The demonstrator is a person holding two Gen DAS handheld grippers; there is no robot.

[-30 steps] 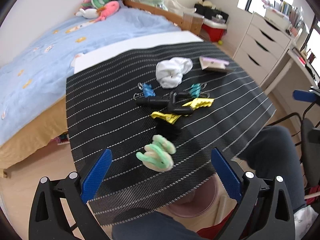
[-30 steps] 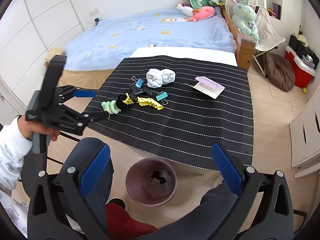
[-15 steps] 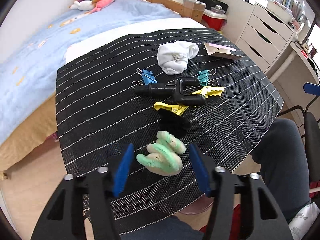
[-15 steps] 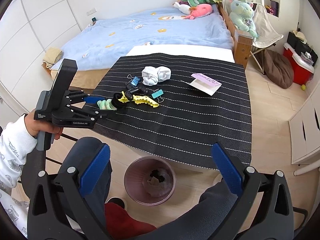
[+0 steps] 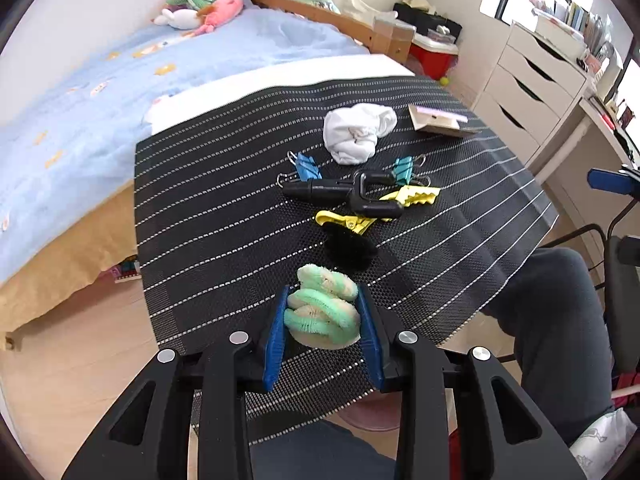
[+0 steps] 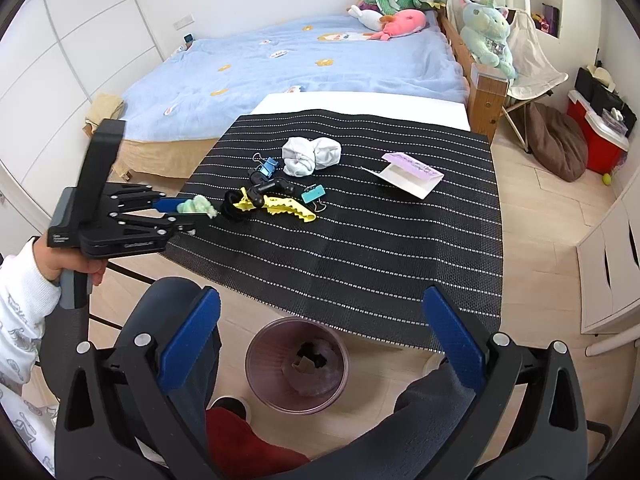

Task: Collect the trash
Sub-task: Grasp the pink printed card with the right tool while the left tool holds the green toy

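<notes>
Fingers of the left gripper have just been closing and now sit either side of the green-and-cream fuzzy bundle, blue pads flush against its flanks, so I'd call that clamped on it. The bundle sits at the near-left corner of the bench, just nearer us than the black fuzzy ring, and its long axis runs away along the fingers, not across them. Whether it has left the mat yet is hard to say from either view.

Over to the right gripper: its fingers stand wide apart with nothing between them, hovering off the bench's near edge, almost straight above the bin on the floor.

And that's the relation the next move turns on, by my reckoning. From the bundle, the bin lies down and towards the person, below the bench edge and to the right of where the left gripper holds, between the person's knees. The left hand is the one carrying the load, so it has to travel back off the edge and over that rim. Other clutter, including the white sock ball and the clips, lies beyond the bundle, well clear of that path
</notes>
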